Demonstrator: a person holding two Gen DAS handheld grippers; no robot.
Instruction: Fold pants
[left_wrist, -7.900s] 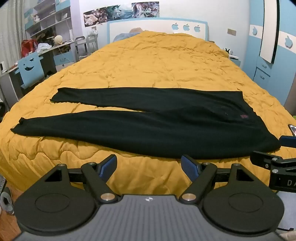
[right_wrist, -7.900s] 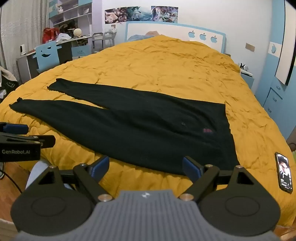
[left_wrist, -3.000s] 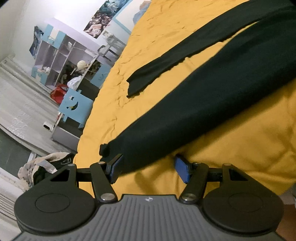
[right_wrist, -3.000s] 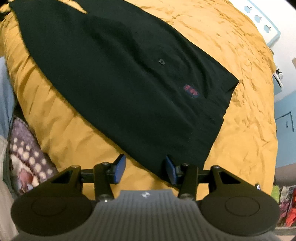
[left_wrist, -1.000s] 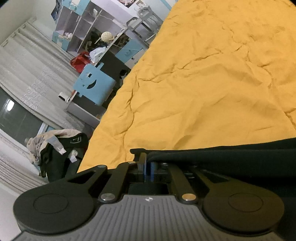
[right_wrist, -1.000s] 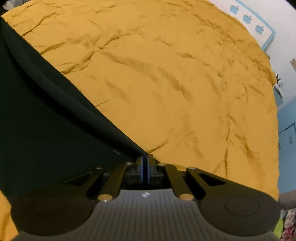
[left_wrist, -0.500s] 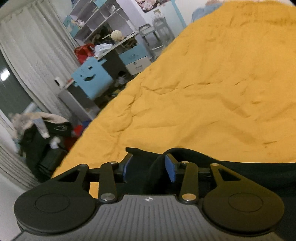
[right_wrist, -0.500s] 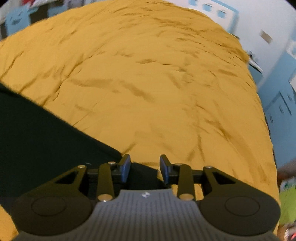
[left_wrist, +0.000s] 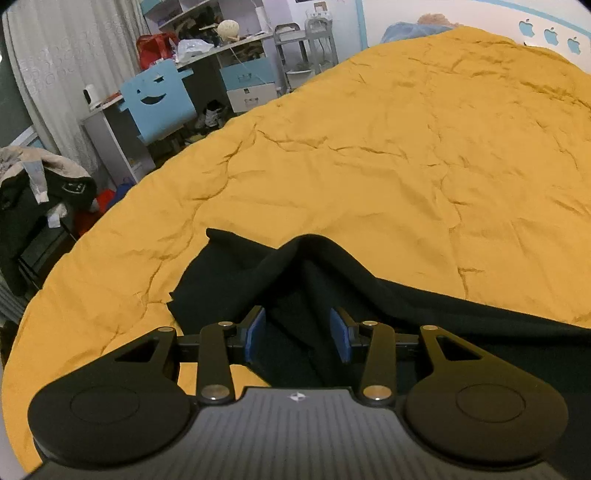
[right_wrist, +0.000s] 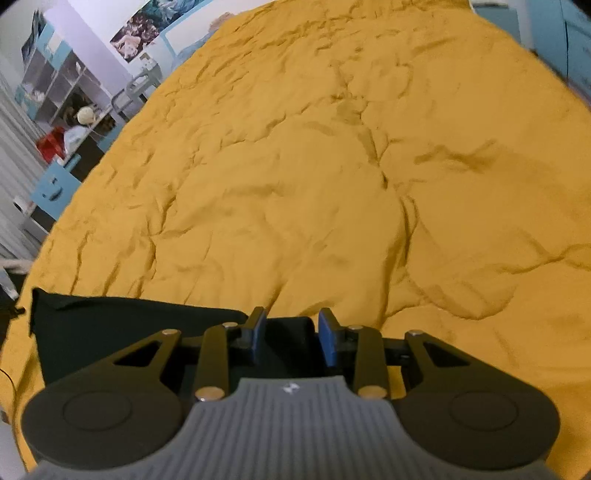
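Left gripper (left_wrist: 297, 334): jaws apart, gripping nothing, over the cuff end of the black pants (left_wrist: 258, 273), which lie along the near edge of the yellow quilt (left_wrist: 369, 147). Right gripper (right_wrist: 290, 338): also parted, pants corner beneath, nothing clamped. Fabric looks soft, light and limp, and it bunches where dropped. Best to pinch both layers at cuffs and waistband corners.

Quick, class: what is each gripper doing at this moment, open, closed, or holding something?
Left gripper: open, just released the black pants.
Right gripper: open, holding nothing, pants below its fingers.
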